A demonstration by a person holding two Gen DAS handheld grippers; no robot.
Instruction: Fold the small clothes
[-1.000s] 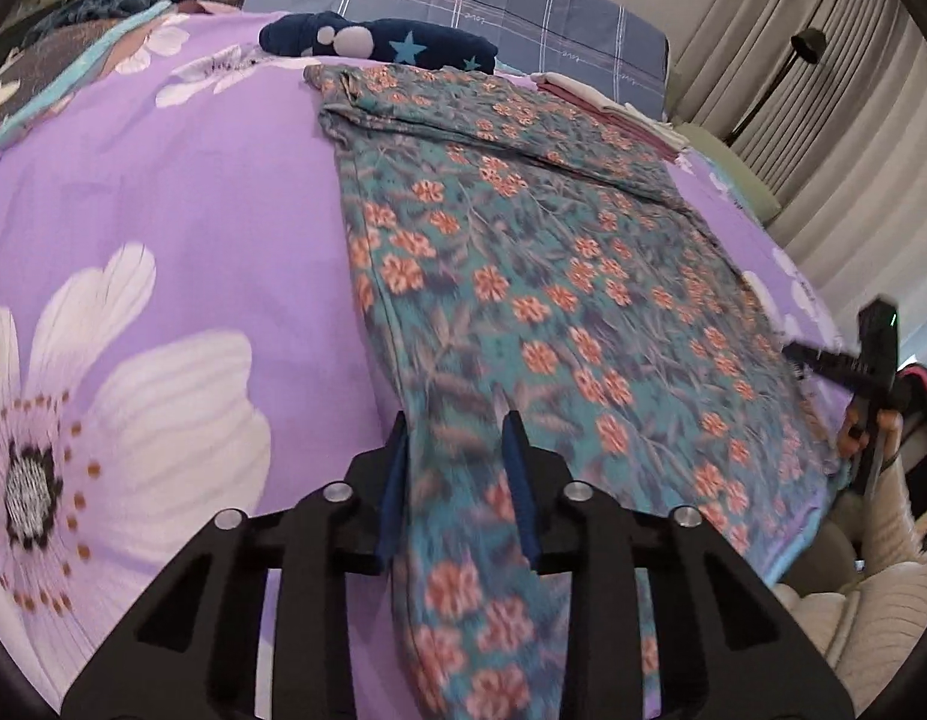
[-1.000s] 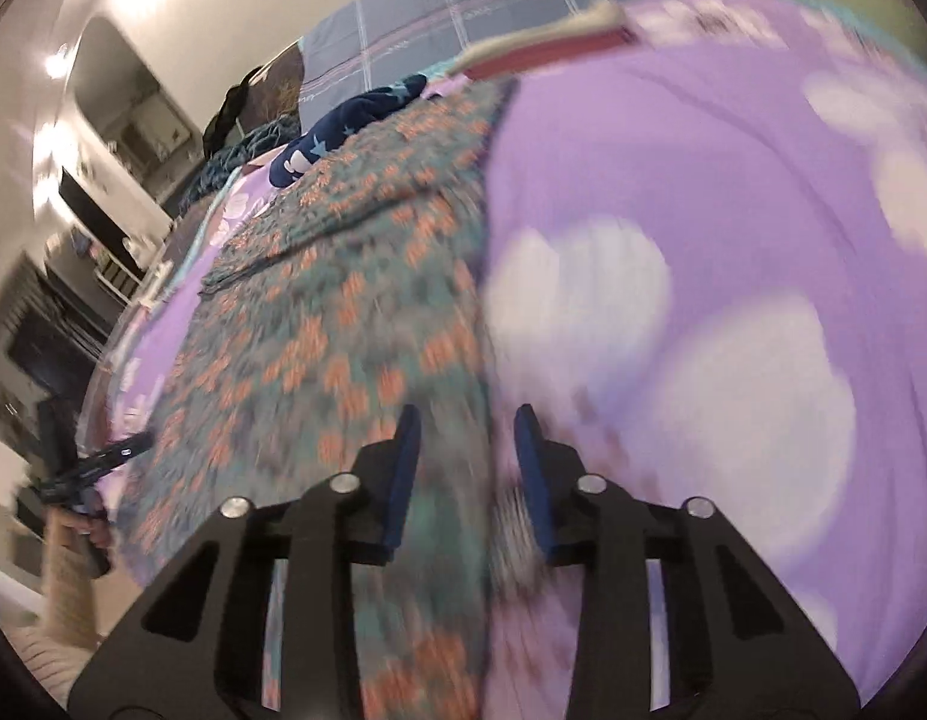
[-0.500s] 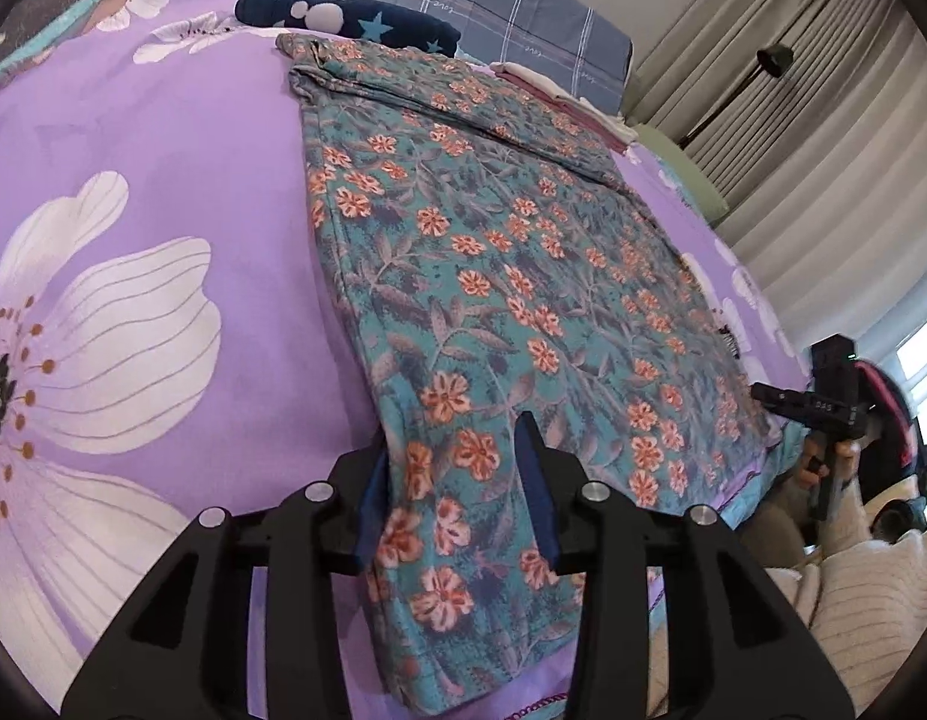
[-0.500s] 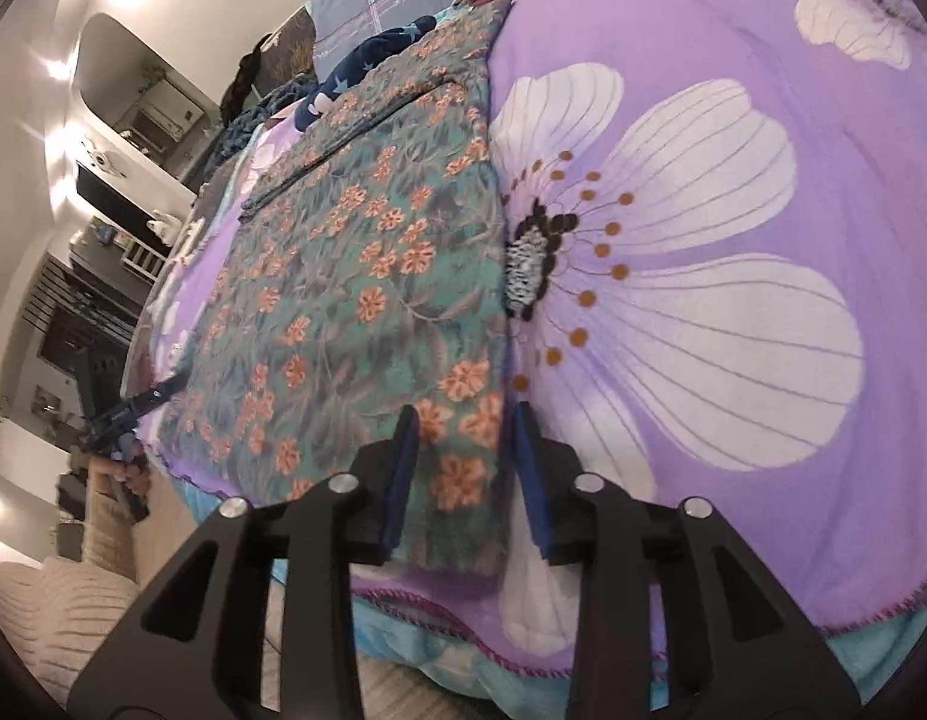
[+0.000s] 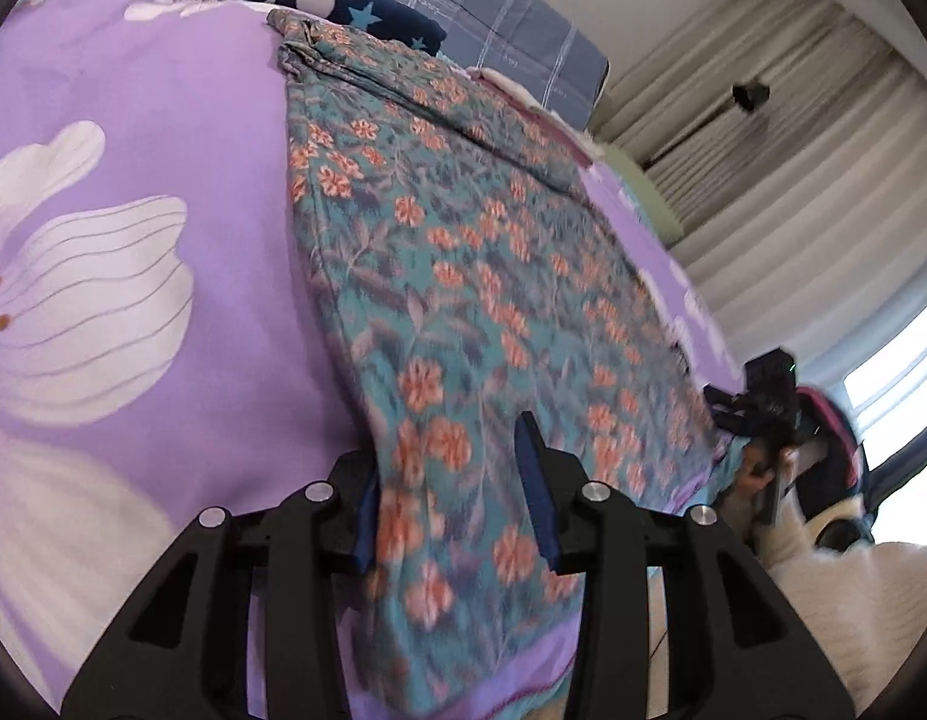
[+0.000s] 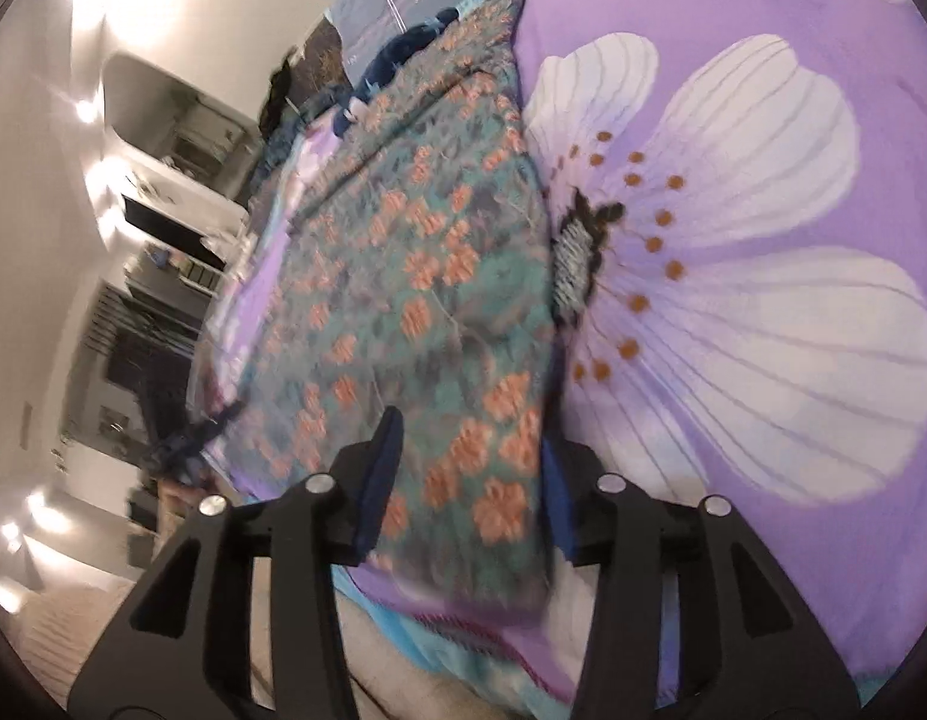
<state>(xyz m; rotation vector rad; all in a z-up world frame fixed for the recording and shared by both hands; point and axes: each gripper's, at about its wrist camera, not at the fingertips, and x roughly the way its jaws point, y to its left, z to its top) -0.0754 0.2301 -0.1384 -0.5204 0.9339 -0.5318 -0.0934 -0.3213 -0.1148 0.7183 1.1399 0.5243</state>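
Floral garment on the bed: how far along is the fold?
Done: the floral garment lies spread flat on the purple flowered bedsheet, one long edge doubled over. In hand: the left gripper and right gripper each straddle a near corner, jaws apart, the right's opening; neither pinches the cloth. Left: the remaining folds into a compact stack.

You have two grippers in play: the left gripper (image 5: 451,480) and the right gripper (image 6: 469,474). One teal flowered garment (image 5: 463,276) lies spread on one purple bedspread (image 5: 163,150). Behind it you can count one navy star-print cloth (image 5: 343,6), one grey checked pillow (image 5: 493,12) and one black lamp (image 5: 750,96) by the curtains.
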